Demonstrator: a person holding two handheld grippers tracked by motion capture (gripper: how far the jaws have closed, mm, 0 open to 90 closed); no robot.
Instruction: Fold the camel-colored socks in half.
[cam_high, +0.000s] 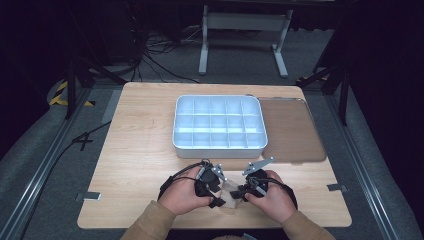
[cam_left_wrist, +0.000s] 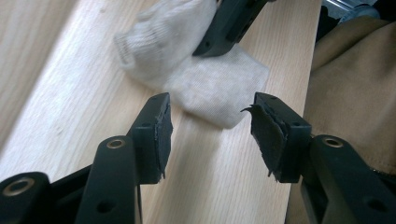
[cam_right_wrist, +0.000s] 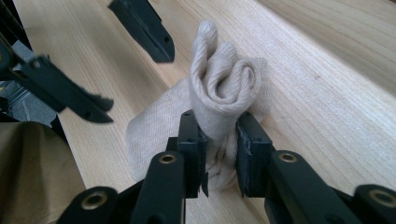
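- High view: your two hands sit close together at the near edge of the tabletop (cam_high: 140, 150), with the left tongs (cam_high: 218, 192) and the right tongs (cam_high: 243, 192) turned in toward each other. The pale sock (cam_high: 231, 192) lies between them, mostly covered by the tongs and your hands.
- High view: the white divided tray (cam_high: 219, 145) stands farther out at the middle of the tabletop, well apart from the sock, and a brown lid (cam_high: 292, 130) lies flat against its right side. Bare wood stretches to the left and right of your hands and between them and the tray; the near edge is just beneath your wrists.
- Left gripper view: your left tongs (cam_left_wrist: 210, 135) are spread wide and hold nothing. The sock (cam_left_wrist: 191, 70) lies flat on the wood just beyond the tips, and one jaw of the right tongs (cam_left_wrist: 231, 25) comes down onto it from the top. The tabletop edge and your tan sleeve (cam_left_wrist: 355, 84) run along the right.
- Right gripper view: your right tongs (cam_right_wrist: 219, 140) are pinching a bunched, rolled fold of the sock (cam_right_wrist: 224, 84), lifted above the flat part. This grip is hidden from above. The spread left tongs (cam_right_wrist: 121, 60) hang at the upper left, off the cloth.
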